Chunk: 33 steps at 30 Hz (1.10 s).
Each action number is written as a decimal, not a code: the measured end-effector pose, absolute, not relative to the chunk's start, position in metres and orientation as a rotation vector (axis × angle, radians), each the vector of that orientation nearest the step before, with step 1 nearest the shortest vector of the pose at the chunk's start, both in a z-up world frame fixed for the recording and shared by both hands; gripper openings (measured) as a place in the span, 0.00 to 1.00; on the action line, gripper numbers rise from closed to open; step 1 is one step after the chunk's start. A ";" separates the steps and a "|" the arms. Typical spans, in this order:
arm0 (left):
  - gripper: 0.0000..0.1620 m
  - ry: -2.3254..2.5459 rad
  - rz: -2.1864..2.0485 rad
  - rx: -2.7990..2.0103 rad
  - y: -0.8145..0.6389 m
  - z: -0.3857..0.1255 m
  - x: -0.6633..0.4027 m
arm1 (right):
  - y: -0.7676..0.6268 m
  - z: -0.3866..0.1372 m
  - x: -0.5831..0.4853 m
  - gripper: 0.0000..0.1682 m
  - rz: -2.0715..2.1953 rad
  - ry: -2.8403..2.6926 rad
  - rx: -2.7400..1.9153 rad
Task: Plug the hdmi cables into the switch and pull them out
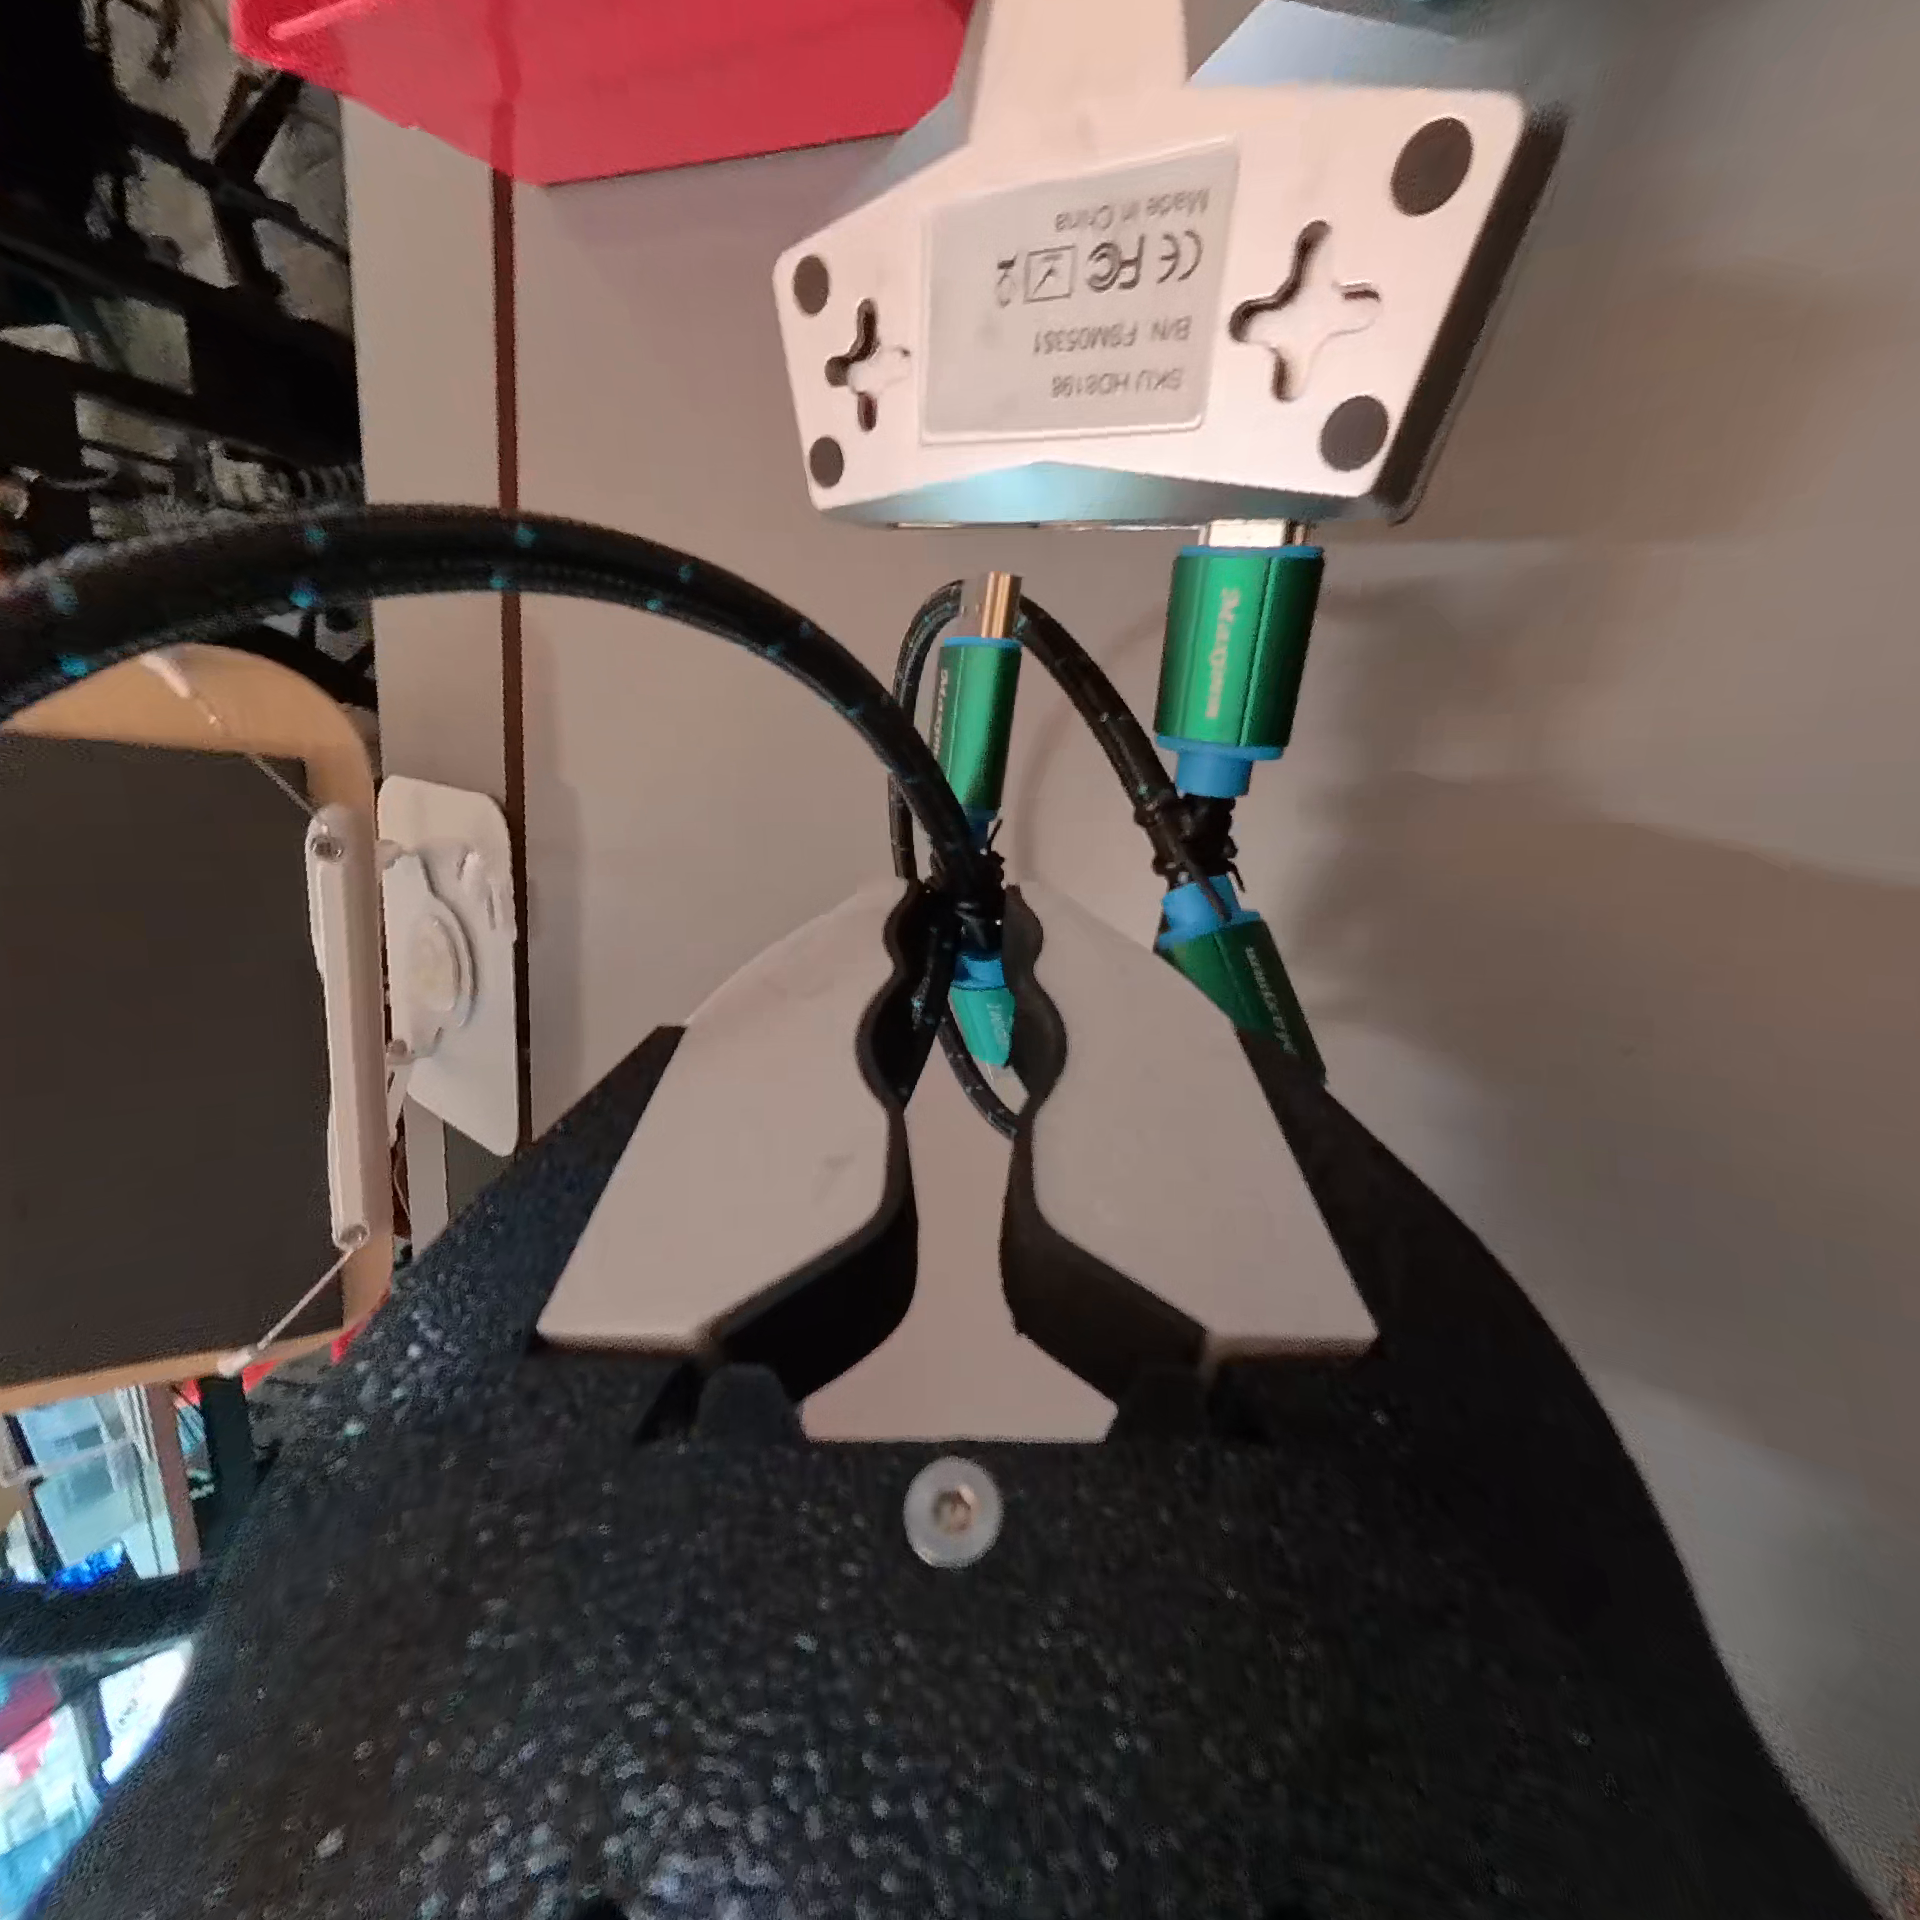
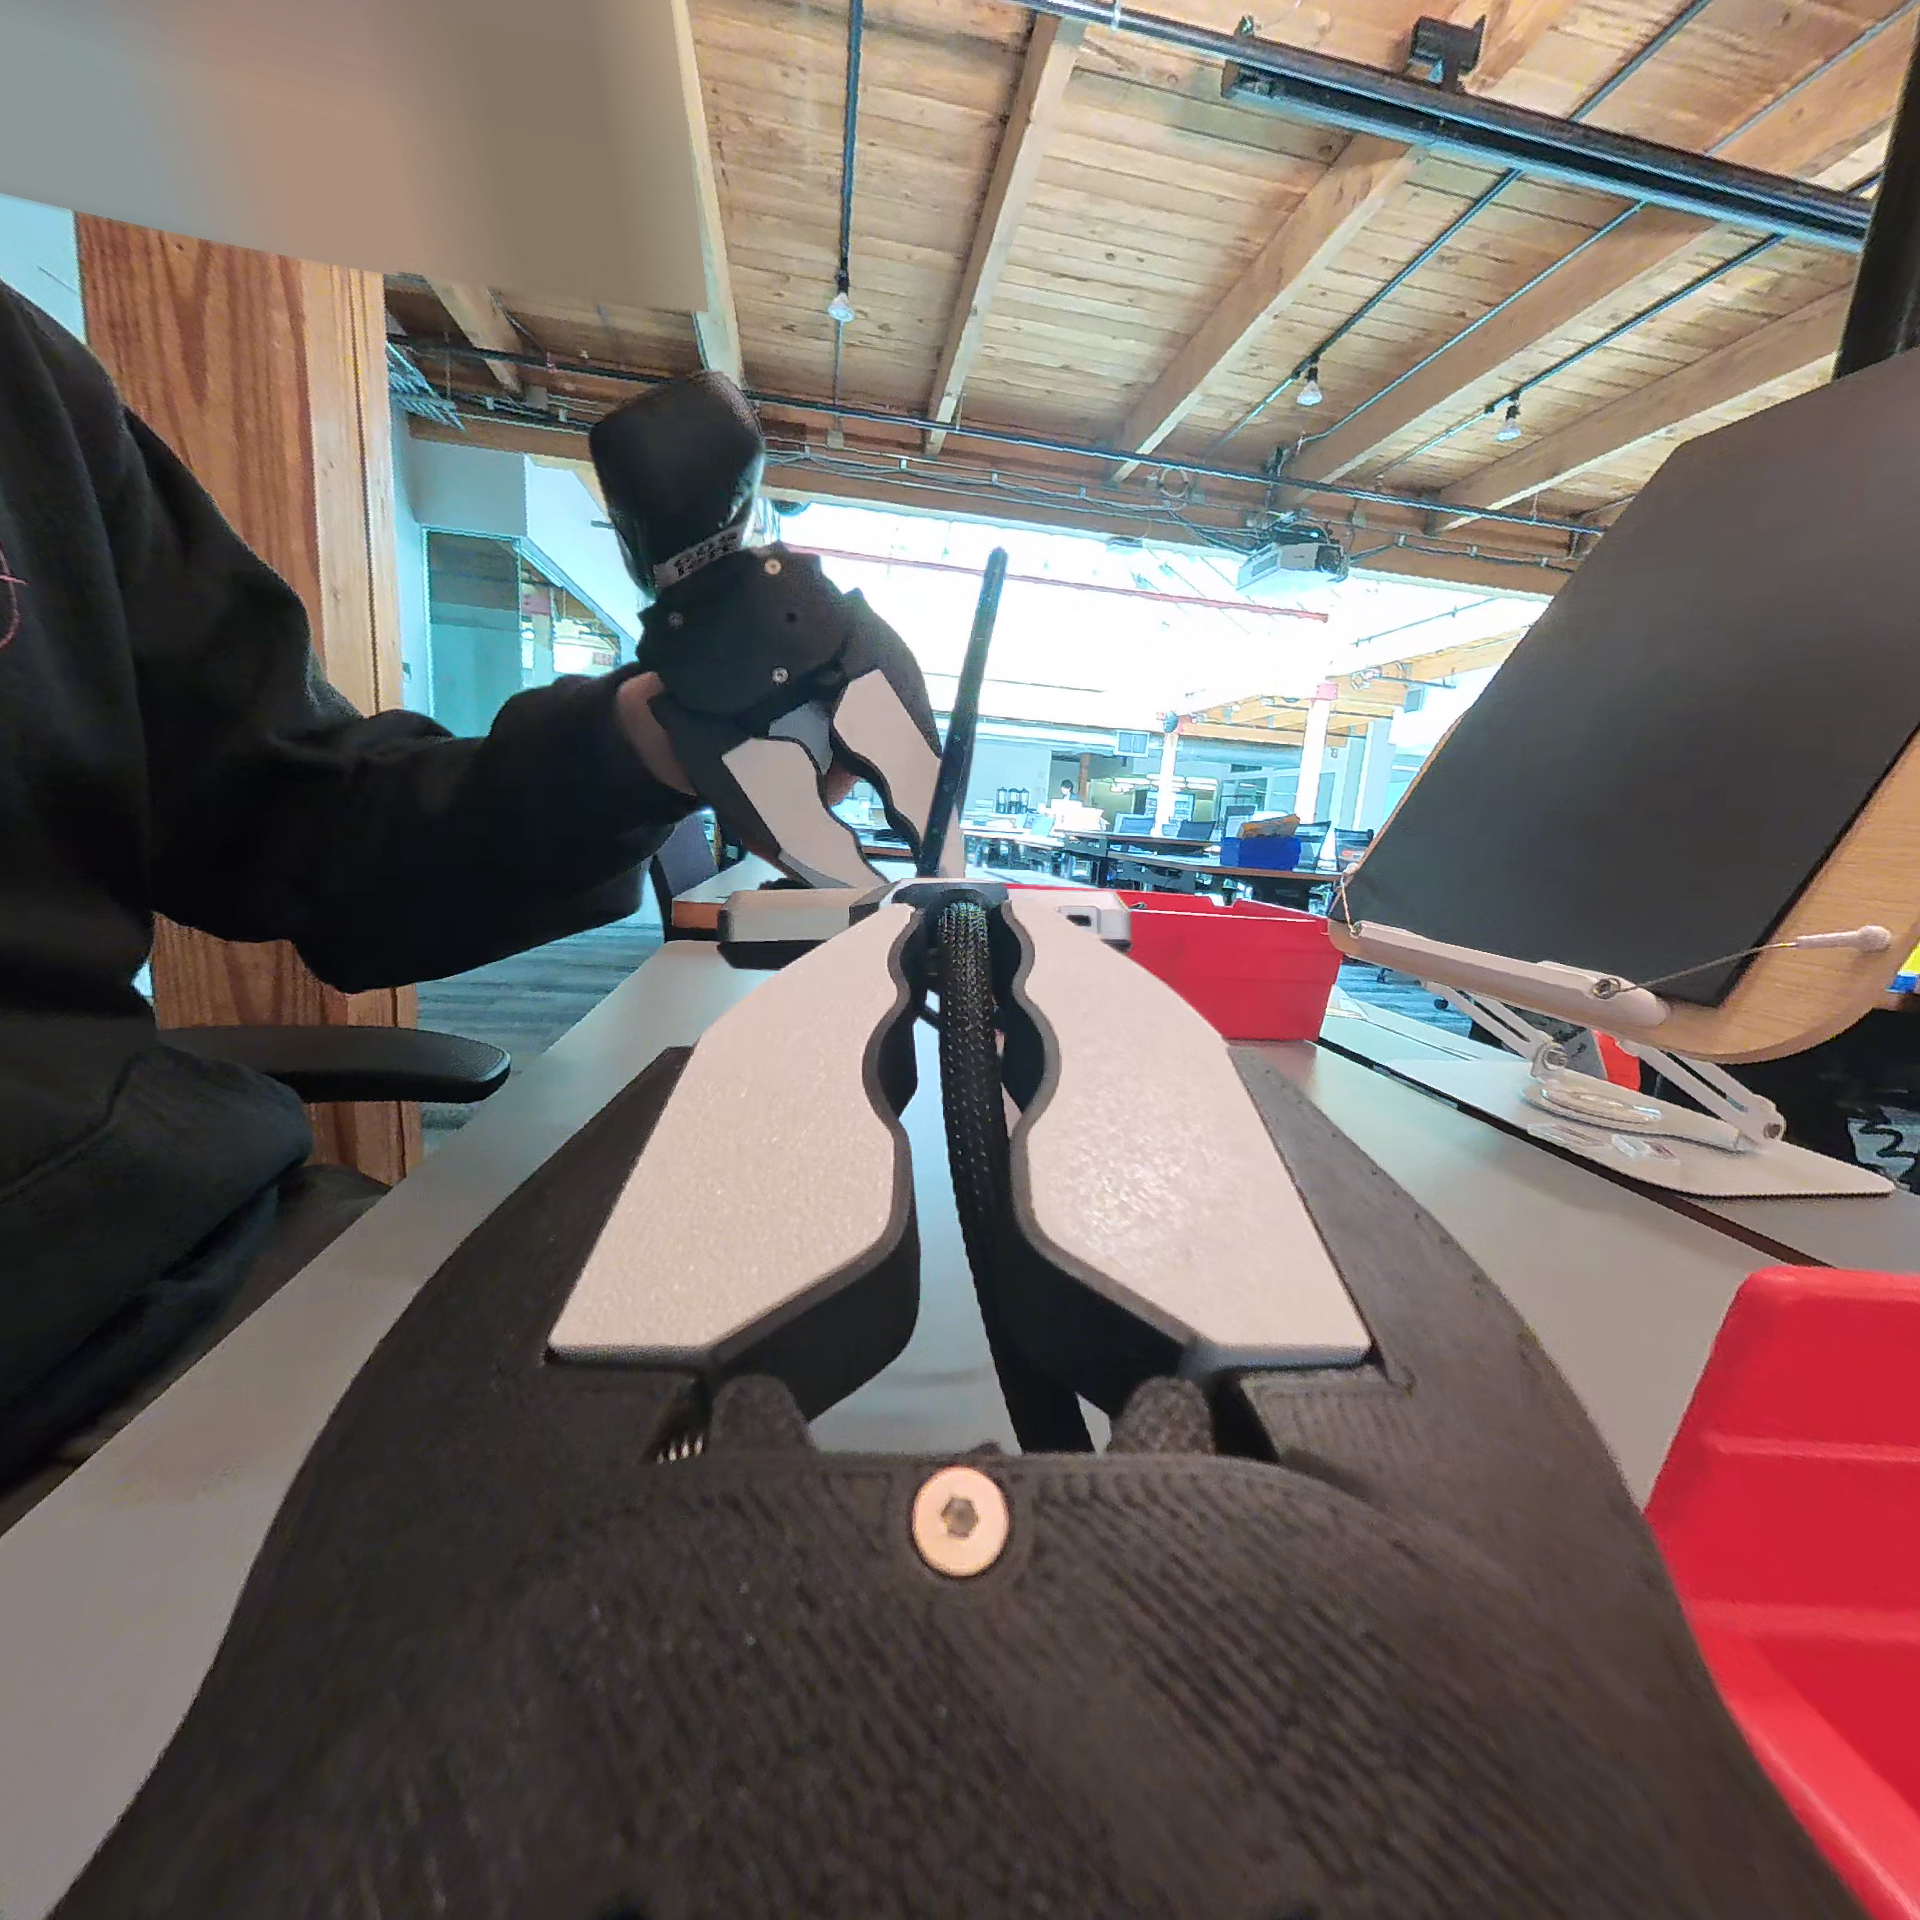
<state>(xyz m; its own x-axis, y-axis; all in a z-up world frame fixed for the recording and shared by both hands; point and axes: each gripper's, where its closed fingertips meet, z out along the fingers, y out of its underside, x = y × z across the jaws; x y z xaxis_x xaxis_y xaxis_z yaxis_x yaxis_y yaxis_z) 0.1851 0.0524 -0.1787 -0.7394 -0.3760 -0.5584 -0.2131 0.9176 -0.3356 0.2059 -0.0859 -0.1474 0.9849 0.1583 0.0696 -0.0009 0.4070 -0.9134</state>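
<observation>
On a grey table, the left gripper, jaws clamped on a cable, holds its green plug just short of the switch, beside a seated plug at 3 o'clock; the right gripper clamps another cable; next, likely press home.

We cannot see the plug on the braided cable past the right gripper, whose fingertips hide it. The switch shows only as a sliver. The red bin is cut off by the top edge.
</observation>
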 end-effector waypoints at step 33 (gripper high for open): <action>0.08 2.452 -0.255 -0.144 0.030 -0.150 0.183 | -0.097 -0.140 0.215 0.07 0.202 -0.087 -1.058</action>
<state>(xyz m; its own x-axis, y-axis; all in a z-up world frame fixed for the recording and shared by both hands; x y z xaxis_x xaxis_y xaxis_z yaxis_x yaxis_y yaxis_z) 0.1832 0.0300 -0.1498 -0.7765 -0.1673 -0.6075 -0.0386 0.9749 -0.2192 0.2147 -0.0972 -0.1400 0.9781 0.2066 -0.0255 -0.1229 0.4741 -0.8718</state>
